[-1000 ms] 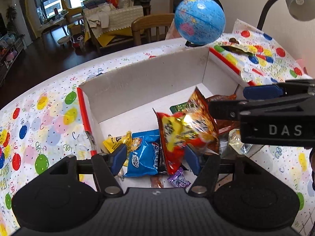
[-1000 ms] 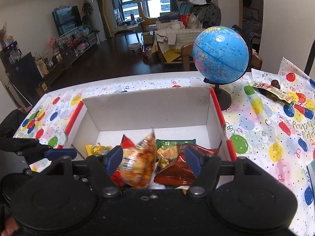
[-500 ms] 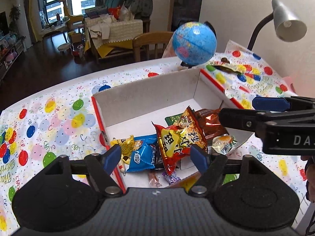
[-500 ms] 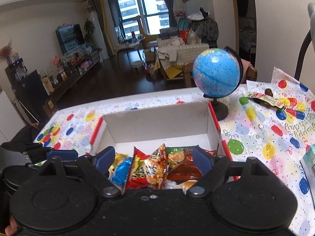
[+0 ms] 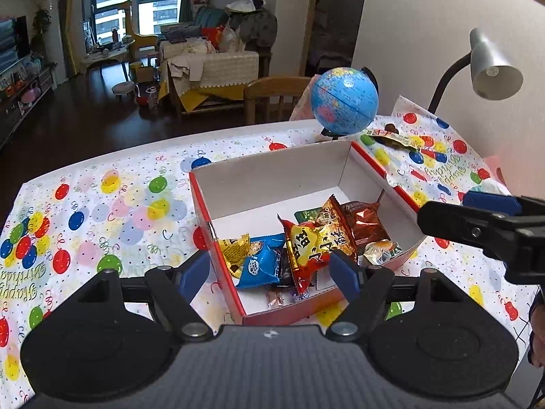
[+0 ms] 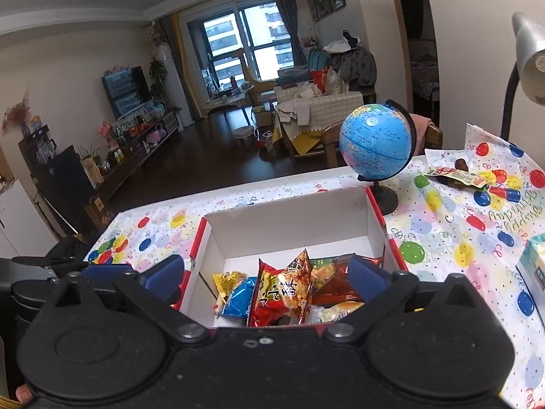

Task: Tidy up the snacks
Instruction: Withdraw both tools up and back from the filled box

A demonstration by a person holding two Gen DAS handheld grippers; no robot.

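- Left wrist view: the left gripper [image 5: 269,274] stood wide and empty, its jaws having just been opening, above the near end of the red-and-white cardboard box [image 5: 272,173] on the desk [image 5: 102,197]. The red-and-yellow foil snack bag [image 5: 315,242] lay inside the box, long axis running towards the box's far right corner.
- Right wrist view: the right gripper [image 6: 265,274] was spread fully, its jaws having just been opening, holding nothing. The same bag leaned on other packets; I judge it could slide.
- A loose wrapper [image 6: 454,175] beyond the box might be missed.
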